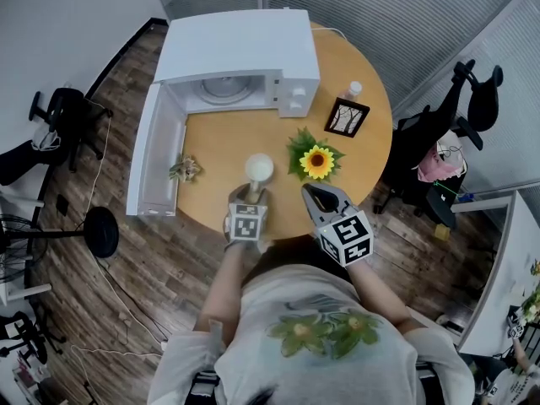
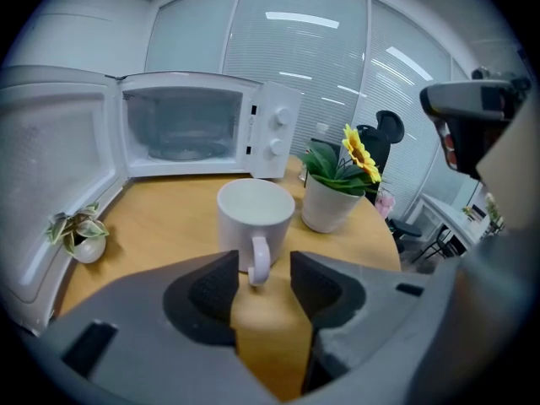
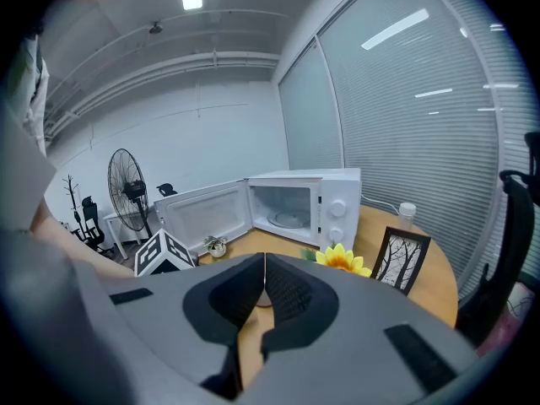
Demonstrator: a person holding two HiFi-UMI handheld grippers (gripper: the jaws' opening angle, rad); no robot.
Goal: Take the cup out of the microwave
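The white cup (image 1: 259, 169) stands upright on the round wooden table (image 1: 219, 142), outside the microwave (image 1: 236, 49), whose door (image 1: 156, 154) hangs open to the left. In the left gripper view the cup (image 2: 255, 213) sits just ahead with its handle (image 2: 258, 262) turned towards me. My left gripper (image 2: 264, 264) is open, and the handle lies between its jaws with a gap on each side. From above, the left gripper (image 1: 250, 195) is at the cup's near side. My right gripper (image 1: 321, 194) hovers near the table's front edge, shut and empty (image 3: 264, 260).
A potted sunflower (image 1: 316, 160) stands right of the cup, and a tiny potted plant (image 1: 185, 170) to its left by the door. A framed picture (image 1: 347, 117) and a small bottle (image 1: 353, 89) are at the right rim. Office chairs (image 1: 472, 91) surround the table.
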